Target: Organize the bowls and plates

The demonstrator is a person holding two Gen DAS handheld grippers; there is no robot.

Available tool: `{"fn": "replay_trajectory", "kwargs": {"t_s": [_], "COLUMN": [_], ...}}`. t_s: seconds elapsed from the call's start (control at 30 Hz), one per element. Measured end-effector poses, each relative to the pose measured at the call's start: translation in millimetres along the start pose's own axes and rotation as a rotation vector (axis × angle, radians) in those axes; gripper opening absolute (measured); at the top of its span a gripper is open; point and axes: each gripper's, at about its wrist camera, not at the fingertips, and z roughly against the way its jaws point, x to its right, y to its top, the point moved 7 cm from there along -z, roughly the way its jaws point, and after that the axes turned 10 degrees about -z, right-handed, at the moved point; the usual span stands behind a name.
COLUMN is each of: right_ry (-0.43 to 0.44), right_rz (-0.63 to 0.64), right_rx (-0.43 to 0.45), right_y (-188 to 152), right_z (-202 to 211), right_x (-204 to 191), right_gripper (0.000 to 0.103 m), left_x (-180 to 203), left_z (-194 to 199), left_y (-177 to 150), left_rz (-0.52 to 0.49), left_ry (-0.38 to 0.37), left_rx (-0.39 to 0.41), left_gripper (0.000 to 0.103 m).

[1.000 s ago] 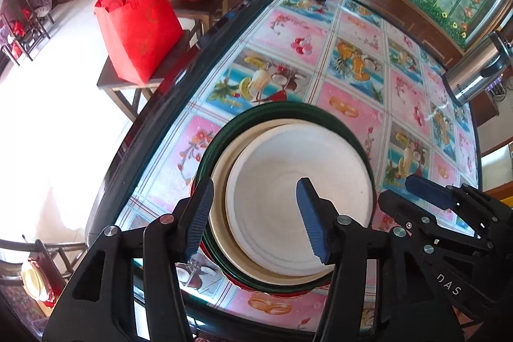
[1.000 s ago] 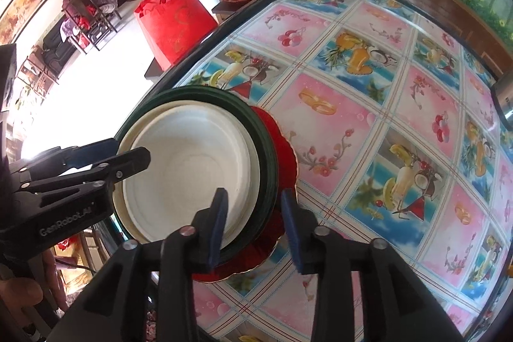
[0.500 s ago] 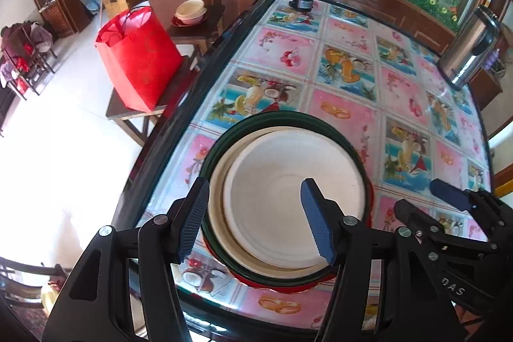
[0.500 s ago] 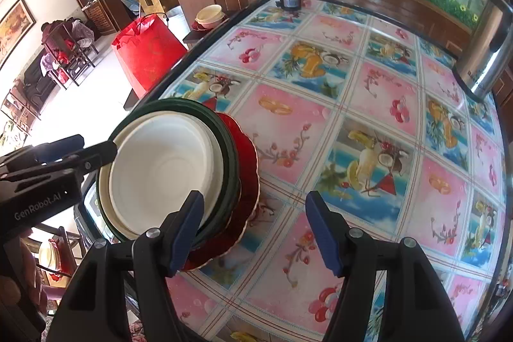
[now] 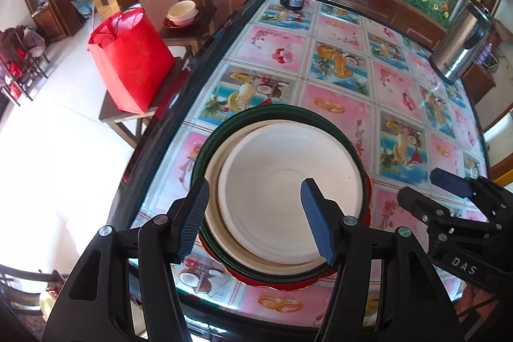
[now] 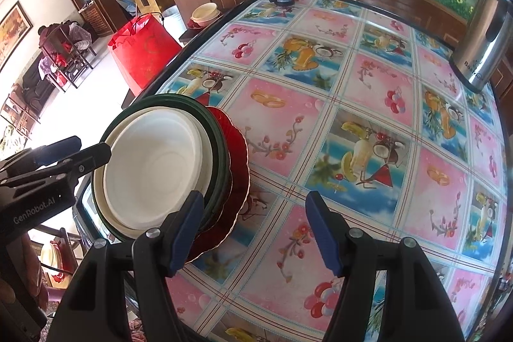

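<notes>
Left wrist view looks down on a round nest of dishes near the table's [image 5: 340,31] dark edge — a smooth white bowl [image 5: 288,197] inside a cream one, inside a dark green rimmed plate [image 5: 275,112], all on a glossy red scalloped plate [image 6: 239,149]. The left gripper [image 5: 255,218] hangs above the white bowl, its ribbed blue pads apart and holding nothing. The right gripper [image 6: 255,231] has just been opening; its jaws stand wide over the shiny fruit-print tablecloth beside the stack, with nothing between them. A steel thermos [image 6: 489,34] stands far off.
</notes>
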Motion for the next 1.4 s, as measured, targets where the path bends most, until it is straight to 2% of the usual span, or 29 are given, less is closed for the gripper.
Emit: {"fn": "replay_trajectory", "kwargs": {"t_s": [0.07, 0.2, 0.27, 0.37, 0.5, 0.6, 0.93, 1.07, 1.4], "right_ry": [-0.003, -0.001, 0.002, 0.001, -0.001, -0.003, 0.008, 0.009, 0.008], "right_rz": [0.0, -0.001, -0.002, -0.002, -0.011, -0.013, -0.012, -0.008, -0.004], "right_rx": [0.002, 0.002, 0.003, 0.002, -0.005, -0.007, -0.004, -0.014, -0.02], "right_y": [1, 3, 3, 4, 4, 3, 1, -1, -4], "right_z": [0, 0, -1, -1, -3, -3, -1, -4, -6], "right_x": [1, 0, 0, 1, 5, 6, 4, 3, 1], "right_gripper": [0.066, 0.066, 0.066, 0.066, 0.066, 0.066, 0.066, 0.066, 0.066], "left_x": [0, 1, -1, 1, 12, 20, 24, 21, 18], "left_z": [0, 4, 4, 4, 11, 10, 5, 3, 7], "left_y": [0, 3, 4, 4, 6, 6, 0, -5, -5], "left_rz": [-0.001, -0.06, -0.059, -0.056, -0.079, -0.092, -0.11, -0.091, -0.081], "left_ry": [0.003, 0.084, 0.101, 0.081, -0.004, -0.028, -0.009, -0.022, -0.033], "left_rx": [0.001, 0.017, 0.022, 0.024, 0.056, 0.045, 0.017, 0.002, 0.012], "left_gripper": [0.06, 0.06, 0.06, 0.06, 0.06, 0.06, 0.06, 0.07, 0.07]}}
